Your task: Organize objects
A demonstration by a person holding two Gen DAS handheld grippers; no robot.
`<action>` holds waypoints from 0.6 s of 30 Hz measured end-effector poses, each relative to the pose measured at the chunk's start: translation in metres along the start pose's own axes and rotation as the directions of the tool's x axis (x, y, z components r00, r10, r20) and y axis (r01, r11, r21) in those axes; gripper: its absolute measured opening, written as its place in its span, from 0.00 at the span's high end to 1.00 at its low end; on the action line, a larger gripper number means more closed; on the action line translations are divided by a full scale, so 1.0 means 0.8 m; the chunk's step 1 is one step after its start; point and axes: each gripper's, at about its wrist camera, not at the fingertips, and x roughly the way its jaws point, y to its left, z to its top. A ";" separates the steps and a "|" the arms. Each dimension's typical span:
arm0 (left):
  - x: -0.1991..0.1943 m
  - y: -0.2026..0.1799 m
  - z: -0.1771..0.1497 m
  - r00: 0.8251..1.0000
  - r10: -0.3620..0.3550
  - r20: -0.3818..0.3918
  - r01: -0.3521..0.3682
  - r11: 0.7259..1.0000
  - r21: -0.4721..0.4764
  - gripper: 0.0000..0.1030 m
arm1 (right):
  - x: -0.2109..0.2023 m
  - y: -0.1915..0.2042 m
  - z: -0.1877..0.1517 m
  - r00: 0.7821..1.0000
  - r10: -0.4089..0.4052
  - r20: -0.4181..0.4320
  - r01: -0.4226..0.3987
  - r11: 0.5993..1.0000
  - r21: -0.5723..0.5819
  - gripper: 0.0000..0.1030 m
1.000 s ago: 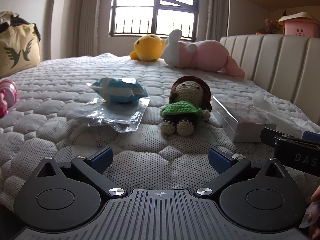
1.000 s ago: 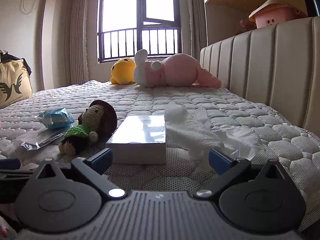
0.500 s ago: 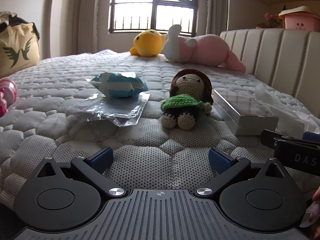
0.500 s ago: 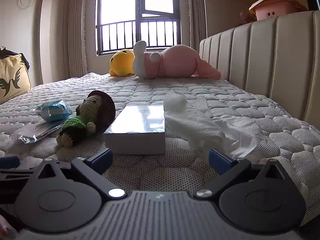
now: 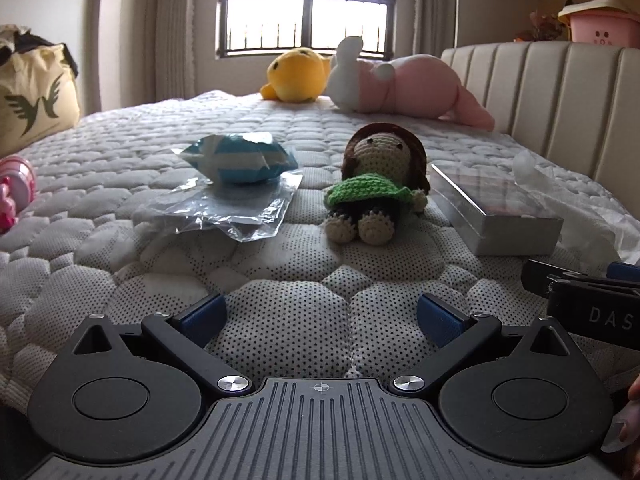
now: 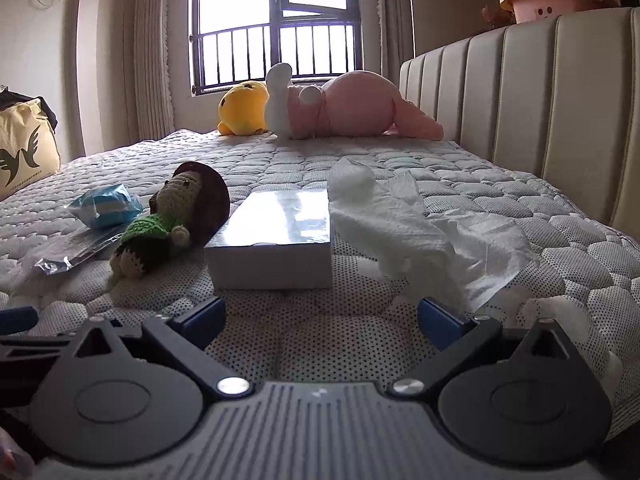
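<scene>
On the mattress (image 5: 120, 184), crochet doll (image 5: 376, 188) between blue packet (image 5: 240, 158) and box (image 5: 496, 208)

pink toy (image 5: 14, 188) on the far left is cut off, and the tote bag (image 6: 24, 152) print's too small to read

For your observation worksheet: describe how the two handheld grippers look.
Both the left gripper and the right gripper have black linkage arms, blue finger pads, silver pivot screws and a ribbed grey body. White letters "DAS" mark the right one's side.
</scene>
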 end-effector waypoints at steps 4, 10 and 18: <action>-0.001 0.004 0.001 1.000 0.001 -0.005 -0.001 1.000 -0.017 0.00 | 0.001 0.000 -0.001 1.000 -0.002 -0.006 0.002 1.000 -0.008 0.00; -0.004 0.012 0.007 1.000 0.011 -0.014 -0.011 0.999 -0.034 0.00 | -0.001 0.000 0.000 1.000 -0.002 0.002 0.002 1.000 -0.006 0.00; -0.004 0.012 0.012 0.999 0.040 -0.024 -0.040 0.999 -0.020 0.00 | -0.002 0.002 0.001 1.000 0.001 0.002 -0.001 1.000 -0.011 0.00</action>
